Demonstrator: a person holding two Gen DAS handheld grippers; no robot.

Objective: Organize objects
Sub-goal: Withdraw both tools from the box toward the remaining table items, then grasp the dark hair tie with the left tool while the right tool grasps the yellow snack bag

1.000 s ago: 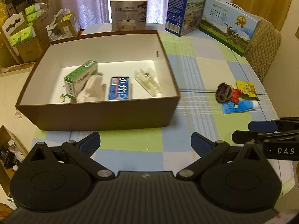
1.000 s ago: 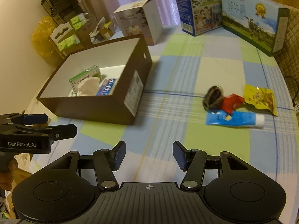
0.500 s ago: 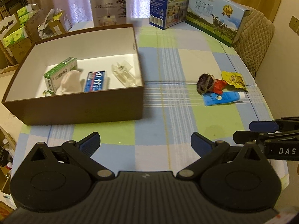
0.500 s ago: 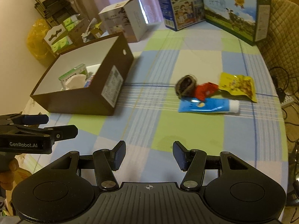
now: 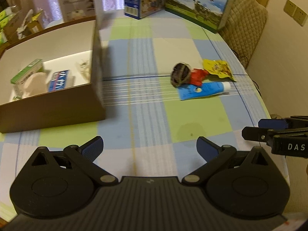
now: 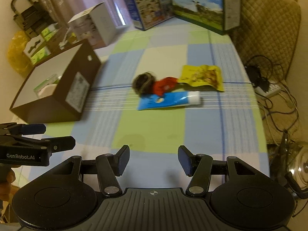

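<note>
Covering the whole table is a checked cloth [image 5: 146,44] of green, blue and cream squares, with a quilted chair back [image 6: 269,19] at its far right edge. At the far edge stand 2 printed cartons [image 6: 200,5] and a white box [image 6: 96,27]. On the left sits an open brown box [image 5: 57,107], holding a green pack, a blue pack and something pale. Lying right of it, well apart, is a small cluster: a blue tube [image 6: 167,101], a yellow packet [image 6: 202,75], a dark round bundle [image 6: 143,82] touching a red item [image 6: 163,85]. The left gripper [image 5: 149,147] and right gripper [image 6: 153,159] hang over bare cloth near the cluster, jaws apart, holding nothing; nothing stands between.
</note>
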